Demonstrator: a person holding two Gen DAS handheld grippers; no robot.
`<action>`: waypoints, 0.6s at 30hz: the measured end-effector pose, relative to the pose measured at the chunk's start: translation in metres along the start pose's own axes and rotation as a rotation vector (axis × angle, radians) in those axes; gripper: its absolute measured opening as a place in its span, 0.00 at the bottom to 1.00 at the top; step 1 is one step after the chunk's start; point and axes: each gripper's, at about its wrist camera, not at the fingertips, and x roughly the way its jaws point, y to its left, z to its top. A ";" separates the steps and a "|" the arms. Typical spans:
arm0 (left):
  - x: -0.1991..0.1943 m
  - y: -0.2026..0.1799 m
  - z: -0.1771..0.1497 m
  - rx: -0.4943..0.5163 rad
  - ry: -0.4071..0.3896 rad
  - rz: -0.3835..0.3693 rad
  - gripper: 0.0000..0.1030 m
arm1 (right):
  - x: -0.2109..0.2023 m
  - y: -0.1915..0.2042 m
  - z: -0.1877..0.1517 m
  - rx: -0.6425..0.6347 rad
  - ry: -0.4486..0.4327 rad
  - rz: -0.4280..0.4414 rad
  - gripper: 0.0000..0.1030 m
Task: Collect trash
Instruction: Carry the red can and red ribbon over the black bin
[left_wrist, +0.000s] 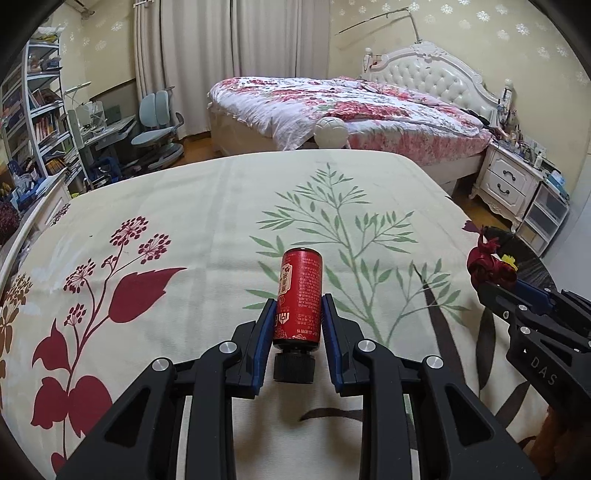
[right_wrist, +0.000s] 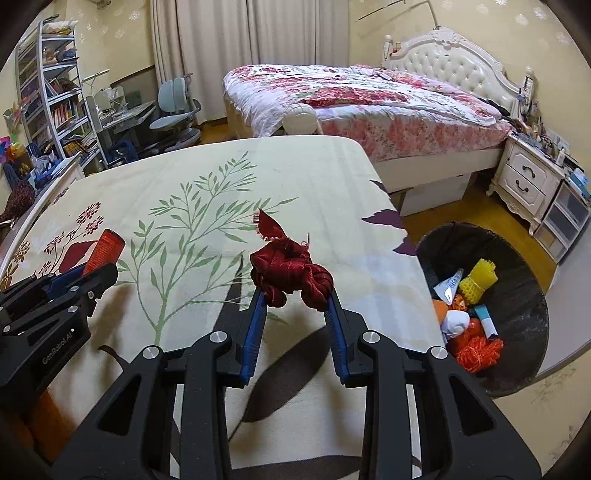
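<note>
My left gripper (left_wrist: 298, 302) is shut on a red bottle (left_wrist: 300, 295) with a black cap, held above the floral tablecloth (left_wrist: 184, 221). The bottle also shows in the right wrist view (right_wrist: 105, 247), with the left gripper (right_wrist: 88, 273) around it. My right gripper (right_wrist: 295, 295) is shut on a crumpled dark red ribbon (right_wrist: 291, 273) and holds it above the table near its right edge. The ribbon also shows at the right of the left wrist view (left_wrist: 489, 264). A black trash bin (right_wrist: 517, 295) stands on the floor right of the table, holding several pieces of trash.
A bed (right_wrist: 369, 96) with a floral quilt stands behind the table. A white nightstand (right_wrist: 528, 181) and drawer unit are at the right. A desk, blue chair (right_wrist: 175, 110) and bookshelf (right_wrist: 48, 92) are at the left.
</note>
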 end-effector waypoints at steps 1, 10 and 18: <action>-0.001 -0.006 0.001 0.007 -0.005 -0.007 0.27 | -0.002 -0.005 0.000 0.005 -0.004 -0.007 0.30; -0.008 -0.057 0.011 0.074 -0.039 -0.076 0.27 | -0.021 -0.049 -0.002 0.063 -0.050 -0.085 0.30; -0.010 -0.107 0.020 0.140 -0.063 -0.144 0.27 | -0.032 -0.090 -0.004 0.123 -0.077 -0.160 0.30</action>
